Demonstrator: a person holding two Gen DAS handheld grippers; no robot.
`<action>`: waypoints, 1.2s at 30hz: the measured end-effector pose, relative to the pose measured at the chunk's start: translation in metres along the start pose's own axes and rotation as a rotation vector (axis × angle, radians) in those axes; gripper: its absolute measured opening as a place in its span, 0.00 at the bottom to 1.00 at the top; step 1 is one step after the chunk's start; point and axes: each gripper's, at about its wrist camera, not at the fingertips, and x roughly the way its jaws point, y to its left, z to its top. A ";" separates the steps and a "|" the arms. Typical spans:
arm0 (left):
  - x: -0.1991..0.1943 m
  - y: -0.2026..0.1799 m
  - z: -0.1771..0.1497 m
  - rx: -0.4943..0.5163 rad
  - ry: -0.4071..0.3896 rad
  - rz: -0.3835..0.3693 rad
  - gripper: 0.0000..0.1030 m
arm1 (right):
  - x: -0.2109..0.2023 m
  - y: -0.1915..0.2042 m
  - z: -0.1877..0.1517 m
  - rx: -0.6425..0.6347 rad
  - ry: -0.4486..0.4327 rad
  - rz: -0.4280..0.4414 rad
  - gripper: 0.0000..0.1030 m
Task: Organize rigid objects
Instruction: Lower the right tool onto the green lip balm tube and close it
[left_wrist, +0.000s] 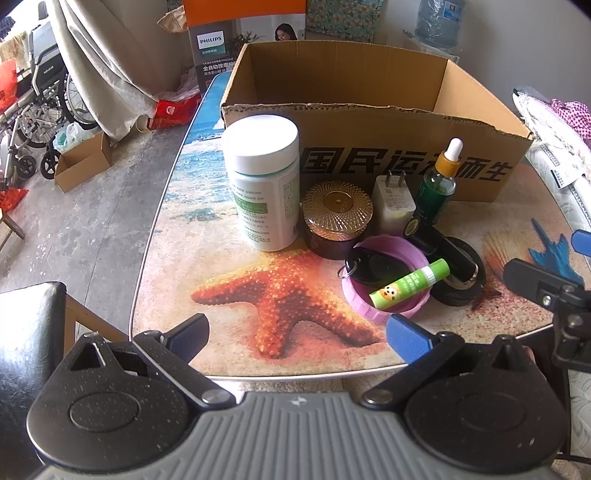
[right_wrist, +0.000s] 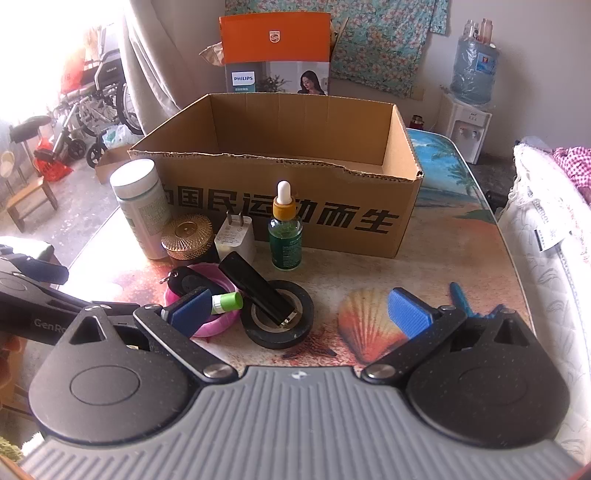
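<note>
The left tool (left_wrist: 297, 338) fills the bottom of its frame, its blue pads spread wide and gripping nothing, hovering over the near edge of the worktop (left_wrist: 229, 266), above a printed starfish. The right tool (right_wrist: 299, 312) is likewise wide open and empty, low in its own frame; "GenRo" shows on the left tool's arm at that frame's left edge.

Just beyond the left tool's right pad lies a pink lid (left_wrist: 384, 310) holding a green glue stick (left_wrist: 410, 282) and a black key fob (left_wrist: 369, 267). Right of it, touching, a black tape roll (left_wrist: 461, 291) carries a black bar-shaped thing (right_wrist: 260, 291) laid across it.

Behind them, mid-frame, stand a white bottle (left_wrist: 264, 184), a gold-lidded jar (left_wrist: 338, 218), a white charger (left_wrist: 393, 205) and a green dropper bottle (left_wrist: 437, 184), in a row before a cardboard box (left_wrist: 406, 147) with its top open, printed "国民运动而生". At top, an orange carton (right_wrist: 275, 51) reads "PHILIPS".
</note>
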 end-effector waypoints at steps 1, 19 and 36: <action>0.001 0.000 0.000 0.000 0.003 -0.001 1.00 | 0.001 -0.002 0.000 0.010 -0.001 0.010 0.99; 0.013 -0.009 0.002 0.074 -0.059 -0.119 0.97 | 0.019 -0.044 -0.004 0.253 -0.044 0.221 0.99; 0.016 -0.035 0.008 0.208 -0.059 -0.238 0.55 | 0.063 -0.056 -0.013 0.455 0.075 0.482 0.57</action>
